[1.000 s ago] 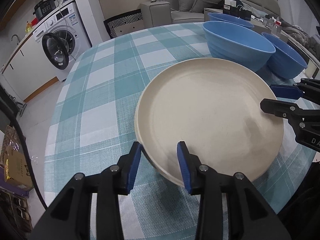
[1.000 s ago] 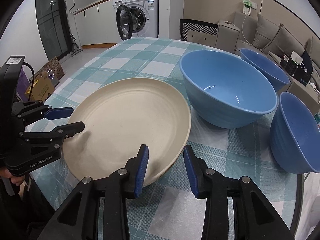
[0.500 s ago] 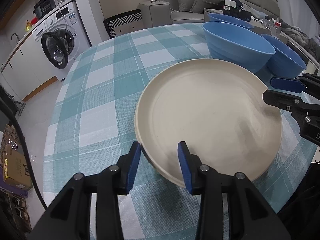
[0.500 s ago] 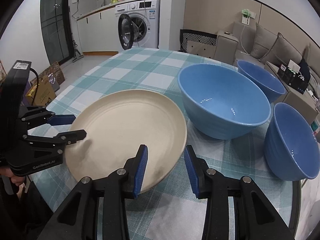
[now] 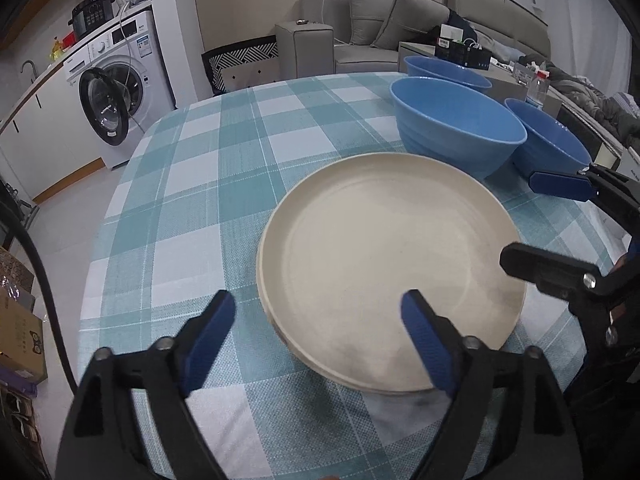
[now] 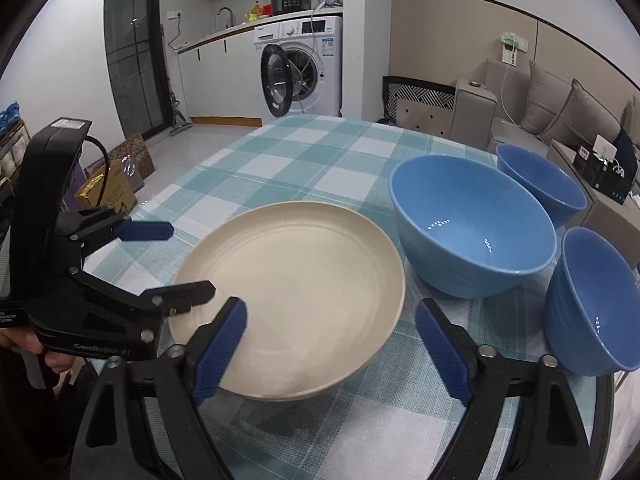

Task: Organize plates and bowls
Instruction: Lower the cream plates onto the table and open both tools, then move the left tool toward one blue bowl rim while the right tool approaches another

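A: Now both opening wide: left gripper (image 5: 318, 334) and right gripper (image 6: 330, 346) astride near rim of round cream matte plate (image 5: 384, 264), pads clear, nothing held.

B: Plate flat on teal checked tablecloth (image 5: 208, 184), just beside large blue ribbed bowl (image 6: 472, 228).

A: Probably rigid, light, breakable; smooth face likely slippery.

B: Best pinched at raised rim, opposite edges, kept level.

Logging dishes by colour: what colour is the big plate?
Cream, plain and unpatterned plate; clearest in the right wrist view.
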The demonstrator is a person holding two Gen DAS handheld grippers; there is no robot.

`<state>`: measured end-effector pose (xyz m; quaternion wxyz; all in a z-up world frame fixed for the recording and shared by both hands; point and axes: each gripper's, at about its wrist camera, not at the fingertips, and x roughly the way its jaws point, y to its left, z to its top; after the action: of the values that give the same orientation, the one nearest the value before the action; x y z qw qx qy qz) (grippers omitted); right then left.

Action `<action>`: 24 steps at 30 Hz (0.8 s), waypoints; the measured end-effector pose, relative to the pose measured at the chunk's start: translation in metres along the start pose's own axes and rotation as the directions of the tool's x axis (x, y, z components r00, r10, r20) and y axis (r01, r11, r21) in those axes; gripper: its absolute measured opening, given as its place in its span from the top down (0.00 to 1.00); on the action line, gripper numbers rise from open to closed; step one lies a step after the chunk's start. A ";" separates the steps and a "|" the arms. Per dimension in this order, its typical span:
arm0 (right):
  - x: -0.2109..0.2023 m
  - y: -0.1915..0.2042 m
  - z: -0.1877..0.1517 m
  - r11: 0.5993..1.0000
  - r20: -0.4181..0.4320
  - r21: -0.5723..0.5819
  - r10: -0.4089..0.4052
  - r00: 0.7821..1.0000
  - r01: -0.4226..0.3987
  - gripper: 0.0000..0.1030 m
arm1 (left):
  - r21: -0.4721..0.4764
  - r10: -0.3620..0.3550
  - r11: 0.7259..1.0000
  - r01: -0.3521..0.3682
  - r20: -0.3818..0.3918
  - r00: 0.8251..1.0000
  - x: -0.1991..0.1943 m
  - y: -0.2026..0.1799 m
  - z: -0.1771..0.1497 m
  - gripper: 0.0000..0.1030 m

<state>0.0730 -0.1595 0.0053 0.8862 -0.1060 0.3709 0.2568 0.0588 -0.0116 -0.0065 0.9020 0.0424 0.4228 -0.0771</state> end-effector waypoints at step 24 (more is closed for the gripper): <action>-0.084 -0.053 0.052 0.997 0.160 0.069 -0.045 0.986 0.035 0.01 | -0.037 -0.071 0.996 0.078 0.163 0.984 -0.033 -0.018 0.062 0.01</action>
<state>0.0826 -0.2162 0.1019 0.9213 -0.0628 0.3041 0.2342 0.0817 -0.0351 0.0578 0.9305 0.0005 0.3510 -0.1047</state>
